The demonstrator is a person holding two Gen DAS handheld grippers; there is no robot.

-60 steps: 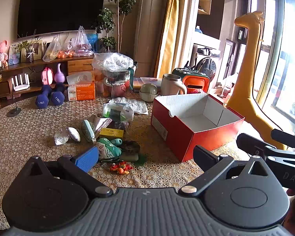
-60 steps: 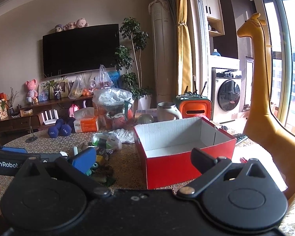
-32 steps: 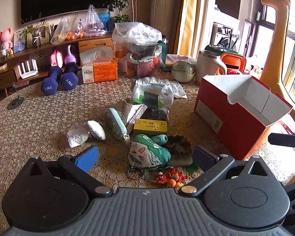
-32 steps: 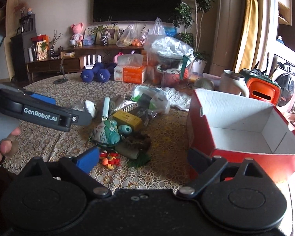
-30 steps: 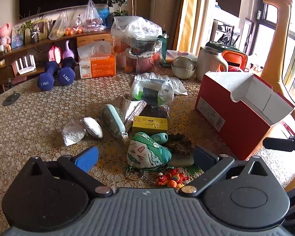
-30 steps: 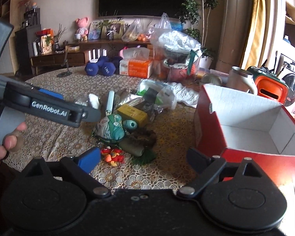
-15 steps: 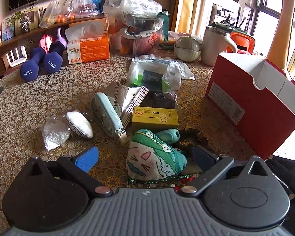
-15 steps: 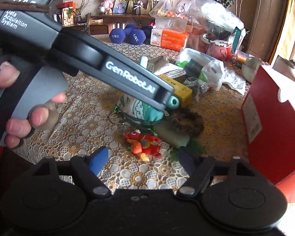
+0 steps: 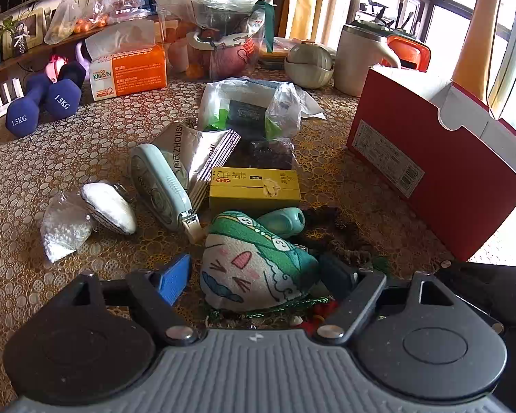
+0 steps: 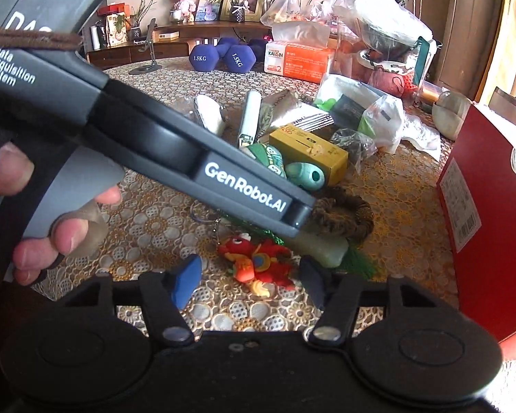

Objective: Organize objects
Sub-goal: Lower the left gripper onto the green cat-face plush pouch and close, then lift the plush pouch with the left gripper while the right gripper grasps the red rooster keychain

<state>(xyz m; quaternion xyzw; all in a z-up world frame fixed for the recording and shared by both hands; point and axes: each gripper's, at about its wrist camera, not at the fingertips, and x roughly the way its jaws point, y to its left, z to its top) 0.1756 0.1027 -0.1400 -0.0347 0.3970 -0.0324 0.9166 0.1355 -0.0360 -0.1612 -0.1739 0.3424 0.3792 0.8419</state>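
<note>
Pouch (image 9: pixel 258 268), green with a cartoon face, sits right between the left tool's (image 9: pixel 254 275) pads, and those jaws have just been closing in on it! A second ago they stood wide and further back over the clutter; now the blue pad (image 9: pixel 173 277) is just short of the pouch's left flank, a sliver of tabletop (image 9: pixel 24 158) showing between, while the dark pad looks to be touching its right side. Not a clamp yet, I'd say, but nearly.

Off to the left tool's left lie a bead bag (image 9: pixel 65 227) and a white shell-like piece (image 9: pixel 108 206); just ahead, a pale clipper (image 9: pixel 161 186), a yellow box (image 9: pixel 254 187) and a teal egg-shaped thing (image 9: pixel 285 218) touching the pouch's far edge.

Over to the right tool (image 10: pixel 249 284): it has dropped in low as well, its jaws also narrowing, with the red toy (image 10: pixel 258 261) framed between the pads but clear of both, so still apart. The left tool's arm crosses above it in that view, a hand (image 10: pixel 48 213) squeezing the trigger. Beyond the toy, a brown scrunchie (image 10: pixel 344 215).

Far right of both tools stands the red carton (image 9: pixel 440 168), open-topped. That's presumably where things go. Both tools have moved from approach to grab, so two picks look imminent; the tangle of keyring and green cord under the pouch could drag along.
</note>
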